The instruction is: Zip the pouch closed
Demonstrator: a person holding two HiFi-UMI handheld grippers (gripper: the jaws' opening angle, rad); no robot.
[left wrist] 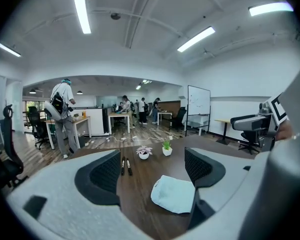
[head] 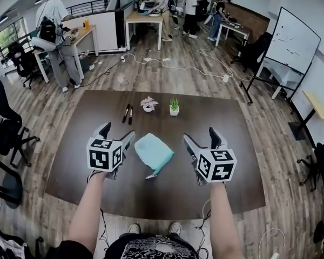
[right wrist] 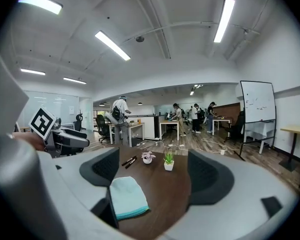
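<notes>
1. Writing. The whiteboard [head: 292, 39] at the far right carries faint marks, too small for me to read. The cube [head: 104, 154] on my left gripper and the cube [head: 217, 165] on my right gripper bear black-and-white square patterns, not letters.

2. Containers. Two small white pots stand side by side at the far middle of the table [head: 232, 144]. One pot [head: 148, 108] holds a pink-leaved plant, the other pot [head: 174, 111] a green one. Two dark markers [head: 128, 113] lie parallel just to the left of the pots.

3. Pouch [head: 154, 152]. Light teal, soft, lying flat on the brown table top. A small tab sticks out at its near corner, possibly the zip pull. I cannot tell whether the zip is open or closed.

4. Left gripper [head: 117, 134]. Jaws held wide apart, nothing between them but bare table. The pouch lies just beside the inner jaw, ahead and to its right, not touched.

5. Right gripper [head: 201, 135]. Jaws likewise spread wide and empty. The pouch lies near, ahead and toward the left jaw, with a strip of table between.

6. Position. The pouch lies between my two grippers, both held above the table's near half.
</notes>
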